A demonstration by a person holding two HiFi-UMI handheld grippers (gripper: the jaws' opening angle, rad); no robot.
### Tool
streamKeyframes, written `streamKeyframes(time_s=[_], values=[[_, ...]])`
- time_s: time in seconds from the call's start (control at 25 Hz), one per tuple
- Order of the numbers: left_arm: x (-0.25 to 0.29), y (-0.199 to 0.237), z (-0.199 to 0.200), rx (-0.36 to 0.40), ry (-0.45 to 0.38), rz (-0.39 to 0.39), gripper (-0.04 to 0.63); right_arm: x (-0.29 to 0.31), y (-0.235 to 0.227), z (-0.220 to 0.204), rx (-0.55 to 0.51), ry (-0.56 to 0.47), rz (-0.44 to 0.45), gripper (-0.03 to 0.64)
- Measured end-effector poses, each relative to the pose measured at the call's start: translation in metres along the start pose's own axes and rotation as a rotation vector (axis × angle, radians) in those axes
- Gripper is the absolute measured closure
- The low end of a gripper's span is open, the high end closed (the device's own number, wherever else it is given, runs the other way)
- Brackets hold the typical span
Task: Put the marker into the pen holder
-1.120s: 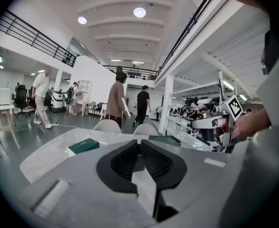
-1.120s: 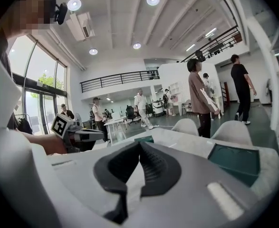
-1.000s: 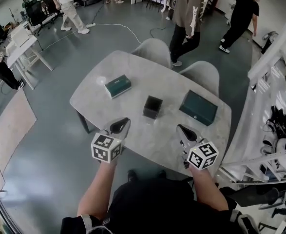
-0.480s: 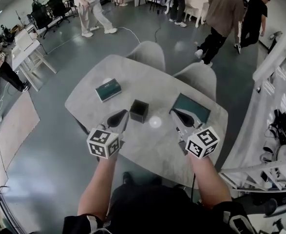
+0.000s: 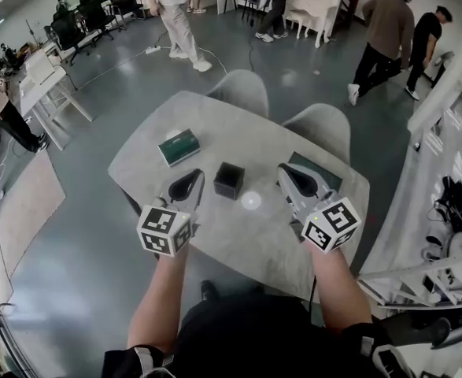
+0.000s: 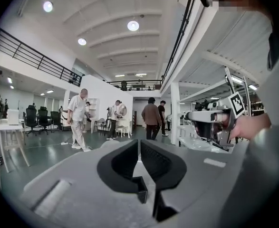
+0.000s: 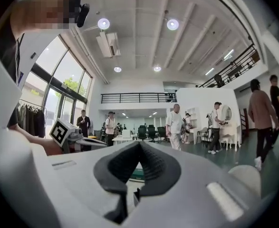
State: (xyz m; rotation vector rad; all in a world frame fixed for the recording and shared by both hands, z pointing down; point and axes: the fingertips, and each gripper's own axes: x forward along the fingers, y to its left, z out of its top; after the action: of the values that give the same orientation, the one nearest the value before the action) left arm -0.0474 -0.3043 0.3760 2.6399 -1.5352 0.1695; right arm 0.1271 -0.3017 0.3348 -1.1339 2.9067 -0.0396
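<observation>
The black square pen holder [image 5: 229, 179] stands upright near the middle of the grey table [image 5: 215, 116]. No marker shows in any view. My left gripper [image 5: 194, 177] hovers just left of the holder, jaws shut with nothing between them [image 6: 139, 143]. To the holder's right, my right gripper [image 5: 284, 170] is also shut and empty [image 7: 139, 145]; it hangs over the near corner of a dark green box [image 5: 319, 169]. Each gripper view catches the other gripper [image 6: 214, 122] [image 7: 69, 133] level beside it.
A smaller green box [image 5: 178, 146] lies at the table's left. Two grey chairs [image 5: 238, 90] [image 5: 322, 124] are tucked in at the far side. Several people walk on the floor beyond. White shelving [image 5: 451, 164] runs along the right.
Both grippers have moved forward over the table, from its near edge to either side of the pen holder. The people in the background have walked on.
</observation>
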Motion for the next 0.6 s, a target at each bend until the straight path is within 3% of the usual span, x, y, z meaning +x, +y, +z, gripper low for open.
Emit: streamKeyframes(time_s=[0.6], values=[[-0.018,0.031,-0.02,-0.065,0.015,-0.013,0.569,0.009,0.028,-0.023,0.015,0.06,-0.012,0.615]])
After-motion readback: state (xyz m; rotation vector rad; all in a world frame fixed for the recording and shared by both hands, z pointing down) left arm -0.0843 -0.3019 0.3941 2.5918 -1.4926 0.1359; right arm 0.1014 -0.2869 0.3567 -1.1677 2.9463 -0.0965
